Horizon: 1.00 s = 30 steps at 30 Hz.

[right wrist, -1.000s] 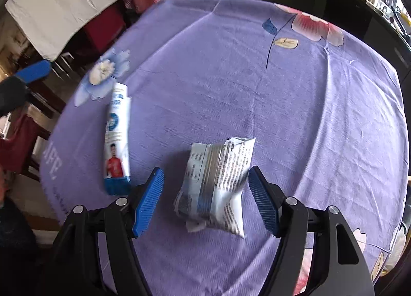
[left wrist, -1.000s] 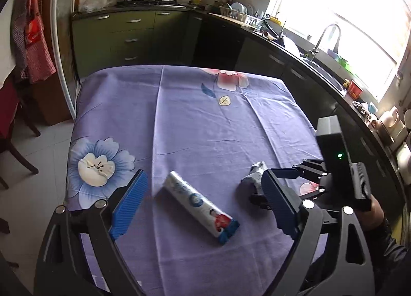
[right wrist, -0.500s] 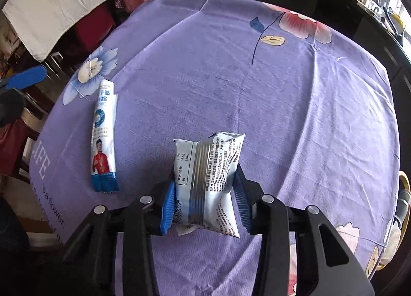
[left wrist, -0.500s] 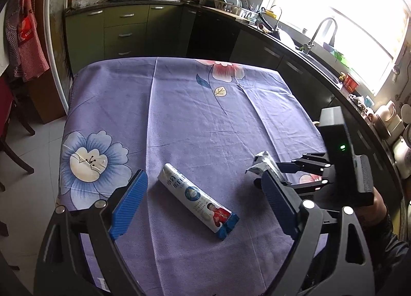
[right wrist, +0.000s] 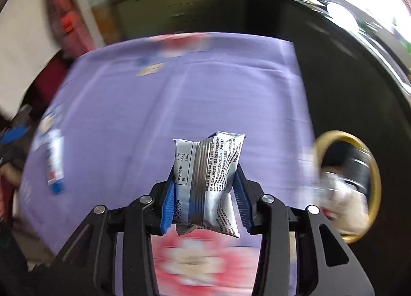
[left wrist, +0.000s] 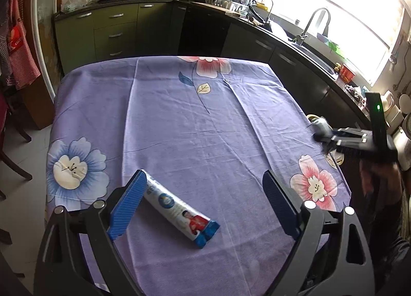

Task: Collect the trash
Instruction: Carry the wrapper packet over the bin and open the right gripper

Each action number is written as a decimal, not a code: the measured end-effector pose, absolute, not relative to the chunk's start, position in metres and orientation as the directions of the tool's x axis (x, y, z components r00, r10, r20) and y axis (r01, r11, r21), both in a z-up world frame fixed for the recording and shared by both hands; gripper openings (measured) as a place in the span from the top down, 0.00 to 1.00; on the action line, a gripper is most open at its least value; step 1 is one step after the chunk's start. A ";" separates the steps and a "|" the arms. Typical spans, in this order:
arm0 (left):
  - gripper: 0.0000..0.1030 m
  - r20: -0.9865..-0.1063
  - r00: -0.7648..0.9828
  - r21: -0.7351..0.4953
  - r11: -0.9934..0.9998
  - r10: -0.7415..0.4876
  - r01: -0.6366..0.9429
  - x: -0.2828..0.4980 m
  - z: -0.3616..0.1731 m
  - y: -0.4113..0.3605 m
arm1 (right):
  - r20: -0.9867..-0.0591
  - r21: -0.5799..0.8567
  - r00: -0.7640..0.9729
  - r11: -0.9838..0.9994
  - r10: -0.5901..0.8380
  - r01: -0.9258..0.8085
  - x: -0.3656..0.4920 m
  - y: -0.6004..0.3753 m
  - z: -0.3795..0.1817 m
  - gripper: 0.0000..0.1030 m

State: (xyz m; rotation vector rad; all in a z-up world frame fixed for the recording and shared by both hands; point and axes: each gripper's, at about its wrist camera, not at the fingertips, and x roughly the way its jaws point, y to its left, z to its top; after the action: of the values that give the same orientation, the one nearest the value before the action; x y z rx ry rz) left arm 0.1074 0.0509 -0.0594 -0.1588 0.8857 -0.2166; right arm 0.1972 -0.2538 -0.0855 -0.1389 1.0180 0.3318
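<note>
- Since the earlier frames, the right gripper (right wrist: 205, 208) has closed on the silver snack wrapper (right wrist: 209, 180), lifted it off the purple tablecloth (right wrist: 154, 121) and carried it toward the table's right edge; the left gripper (left wrist: 203, 203) has come nearer to the tube-shaped wrapper (left wrist: 177, 206).
- Left wrist view: the left gripper stands wide apart and holds nothing. The tube-shaped wrapper lies flat on the tablecloth (left wrist: 192, 128) between its fingers, its far end just beside the left pad; I cannot tell whether it touches. At the right edge, the right gripper (left wrist: 323, 136) is seen from the side, blurred, with something silver at its tip.
- Right wrist view: the picture is blurred, but both blue pads clearly squeeze the crumpled snack wrapper, which is in the air. To the right, beyond the table edge, there is a round bin with a yellow rim (right wrist: 375, 167), and some trash is already inside.
- Step in hand, as I judge: transport of the first piece to the bin.
- Next, the right gripper should be above the bin opening before letting go; the left one needs to lower and centre around the tube wrapper, then close.
</note>
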 end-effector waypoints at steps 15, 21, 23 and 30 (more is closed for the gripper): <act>0.16 -0.765 0.598 -0.202 0.970 -0.240 0.131 0.114 -0.059 0.025 | -0.884 -0.079 0.454 0.993 -0.112 0.092 0.313 -0.428 -0.119 0.43; 0.14 -0.769 0.597 -0.199 0.973 -0.227 0.114 0.113 -0.061 0.029 | -0.861 -0.033 0.506 0.998 -0.059 0.060 0.269 -0.428 -0.109 0.38; 0.14 -0.772 0.594 -0.198 0.974 -0.224 0.110 0.112 -0.063 0.030 | -0.856 -0.015 0.516 0.999 -0.036 0.045 0.246 -0.425 -0.109 0.38; 0.14 -0.796 0.577 -0.170 0.982 -0.184 0.079 0.106 -0.072 0.028 | -0.837 0.015 0.547 1.000 0.016 -0.006 0.192 -0.406 -0.110 0.34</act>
State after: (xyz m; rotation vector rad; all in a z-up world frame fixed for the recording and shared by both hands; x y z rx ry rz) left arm 0.1065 0.0282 -0.0718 -0.1199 0.9436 -0.1543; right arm 0.1917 -0.4060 -0.1096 0.0110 0.9925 0.0129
